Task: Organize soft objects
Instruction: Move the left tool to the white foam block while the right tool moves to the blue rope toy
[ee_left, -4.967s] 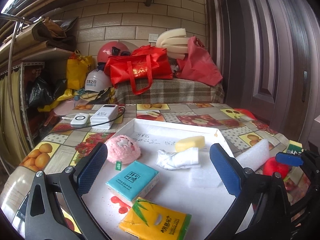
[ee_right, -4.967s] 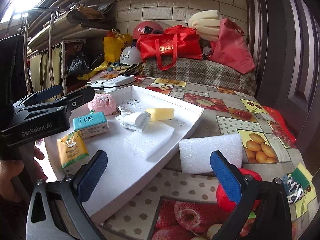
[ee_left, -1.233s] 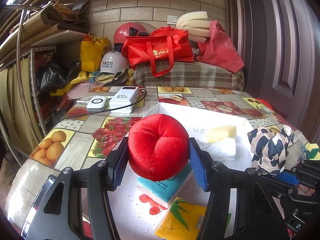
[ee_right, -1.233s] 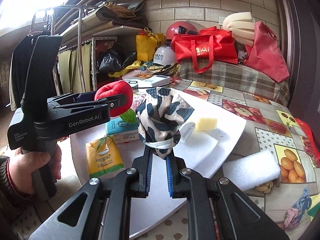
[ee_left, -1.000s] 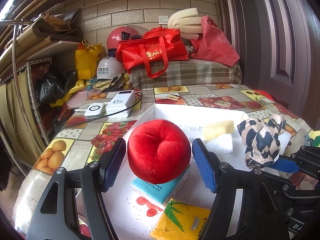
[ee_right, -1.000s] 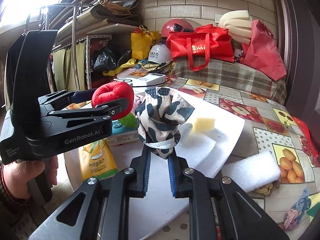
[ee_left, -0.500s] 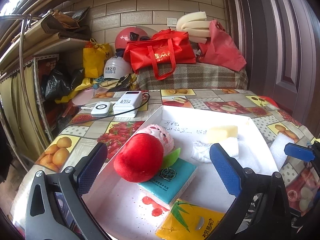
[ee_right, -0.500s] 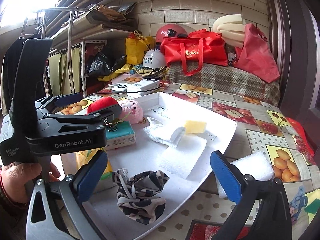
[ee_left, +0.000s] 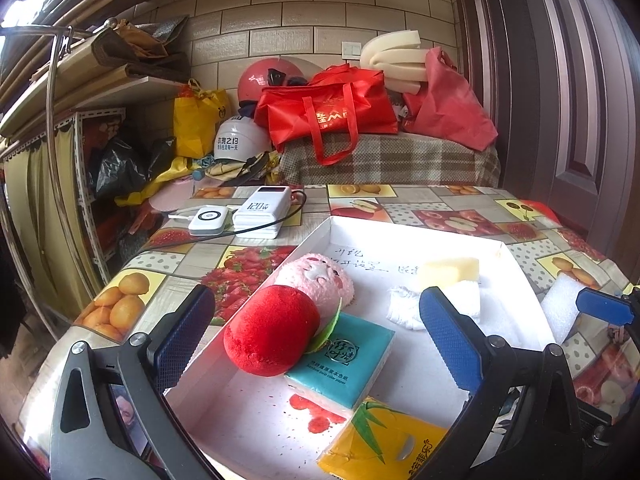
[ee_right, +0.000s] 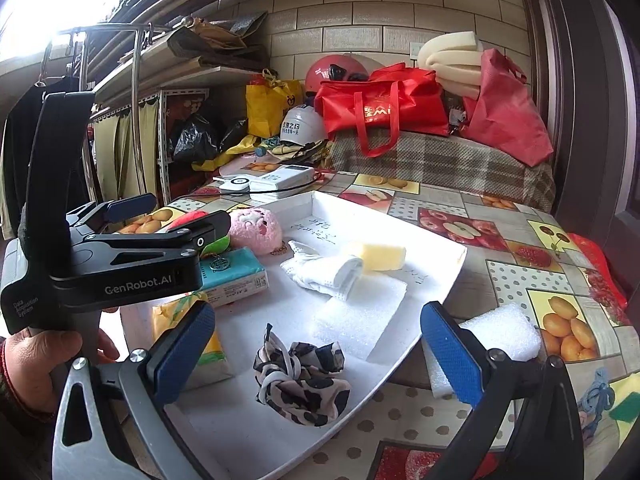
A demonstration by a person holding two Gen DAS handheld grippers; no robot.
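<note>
Left gripper (ee_left: pixel 316 332) over the near left corner of the white tray (ee_left: pixel 412 227), jaws at their widest after just opening, nothing pressed between the pads. Red plush (ee_left: pixel 271 330) lying free on the tray floor between and ahead of those jaws, leaning on the teal tissue pack (ee_left: pixel 342 360) and touching the pink plush (ee_left: pixel 316 282) behind it. Yellow tissue pack (ee_left: pixel 384 446) at the tray's near edge. Farther in: yellow sponge (ee_left: pixel 448 271), white cloth (ee_left: pixel 402 308), white foam slab, partly hidden by the right finger.

Right gripper (ee_right: pixel 316 352) above the tray's near edge, jaws likewise spread wide after just opening, holding nothing. Patterned cloth (ee_right: pixel 300 376) crumpled on the tray floor between them, clear of both pads. White foam slab (ee_right: pixel 360 316) just beyond it, rolled white cloth and yellow sponge behind.

Second foam block (ee_right: pixel 496 338) off the tray, on the table (ee_right: pixel 460 204) beside its right edge. Hand (ee_right: pixel 36 364) gripping the left gripper's handle at the left of the right wrist view. Power banks (ee_left: pixel 244 214) on the table behind the tray.
</note>
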